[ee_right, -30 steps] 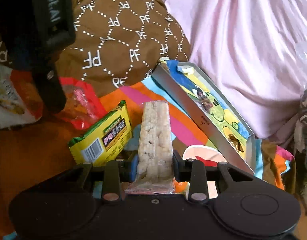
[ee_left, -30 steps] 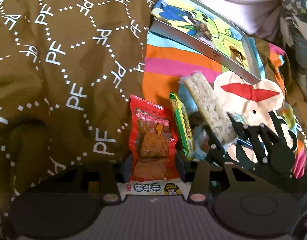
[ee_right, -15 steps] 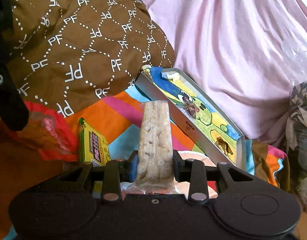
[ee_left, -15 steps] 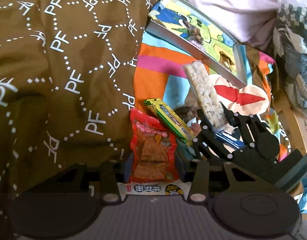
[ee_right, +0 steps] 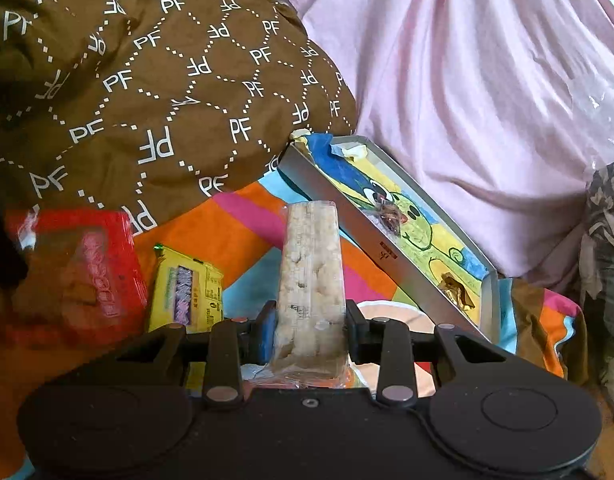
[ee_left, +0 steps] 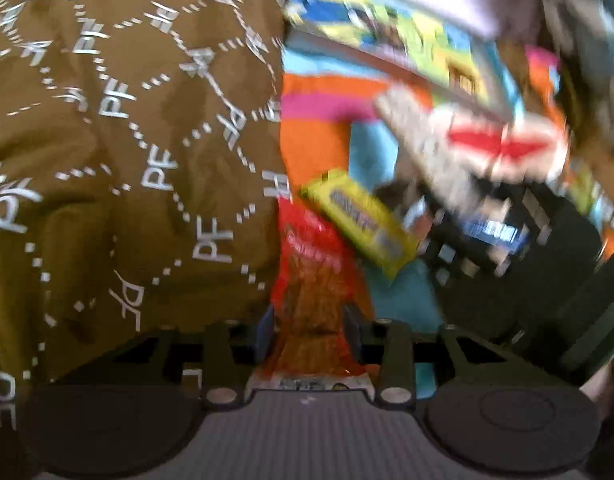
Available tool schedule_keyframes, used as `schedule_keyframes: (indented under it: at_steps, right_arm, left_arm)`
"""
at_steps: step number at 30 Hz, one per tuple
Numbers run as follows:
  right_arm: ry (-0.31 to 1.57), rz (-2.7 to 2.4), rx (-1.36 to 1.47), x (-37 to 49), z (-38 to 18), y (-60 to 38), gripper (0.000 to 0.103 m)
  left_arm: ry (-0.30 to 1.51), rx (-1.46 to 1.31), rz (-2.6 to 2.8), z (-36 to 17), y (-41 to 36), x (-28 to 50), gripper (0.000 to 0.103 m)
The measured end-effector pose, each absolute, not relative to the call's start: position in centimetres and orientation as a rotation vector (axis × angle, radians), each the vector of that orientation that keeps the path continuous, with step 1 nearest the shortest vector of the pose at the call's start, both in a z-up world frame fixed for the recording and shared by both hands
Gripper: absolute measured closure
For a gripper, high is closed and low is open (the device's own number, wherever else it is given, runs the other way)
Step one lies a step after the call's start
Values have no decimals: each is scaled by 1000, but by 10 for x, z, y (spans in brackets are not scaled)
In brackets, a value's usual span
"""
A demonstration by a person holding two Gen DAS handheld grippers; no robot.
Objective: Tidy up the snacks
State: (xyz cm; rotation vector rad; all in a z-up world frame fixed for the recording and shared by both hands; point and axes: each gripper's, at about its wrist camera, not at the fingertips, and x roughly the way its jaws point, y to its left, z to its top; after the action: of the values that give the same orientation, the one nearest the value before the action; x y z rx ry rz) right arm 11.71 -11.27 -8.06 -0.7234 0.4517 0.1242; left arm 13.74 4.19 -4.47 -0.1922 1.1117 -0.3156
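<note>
1. Left tool (ee_left: 309, 320): clenched on the red snack packet (ee_left: 313, 280), gripped near its lower end with most of the packet standing free above the jaws. The left wrist view is smeared by motion, so fine contact cannot be read. Risk: a floppy packet held by one end may swing or slide out if the tool is swept quickly.

2. Right tool (ee_right: 309, 324): clenched on the puffed-rice bar (ee_right: 311, 264), wrapped in clear film and pointing forward toward the tray (ee_right: 387, 256). Risk: the bar looks brittle; a tighter squeeze could crush it, and the slick film could let it slip.

3. Yellow snack packet (ee_right: 185, 288): loose, lying on the striped bedspread (ee_right: 243, 236) between the two held snacks, just beside the right tool. Risk: either tool could knock it aside or bury it under the brown quilt (ee_right: 147, 92).

4. Tray: propped aslant on soft bedding against the pink cloth (ee_right: 487, 80), with a small wrapped item (ee_right: 455, 288) in its lower end. Risk: snacks set down on it may slide toward the low corner, or the tray may tip under a push.

5. The two tools work near each other; their paths to the tray may cross and collide.
</note>
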Motion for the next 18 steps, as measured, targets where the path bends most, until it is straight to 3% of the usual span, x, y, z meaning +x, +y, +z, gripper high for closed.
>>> schedule_keyframes:
  at_steps: [3,6,12,16,18]
  right_arm:
    - [438,127,-731,116,-79,-114,68]
    - [415,121,-739,116,-76,-116,68]
    - [392,92,-716,119,-66,-126,68]
    - [377,74,-680,120,-57,-136,68]
    - [370,68,-660,121,-52,-140,68]
  left_arm:
    - [1128,-168,-318,-50,39,141,58]
    - [1115,-154,-352,-48,33,140,40]
    - [1097,78,-365,-59,-2,135,24]
    - [1092,229,-349,-72,-21,135,28]
    - [1084,243,-337,-74,-22,135,38]
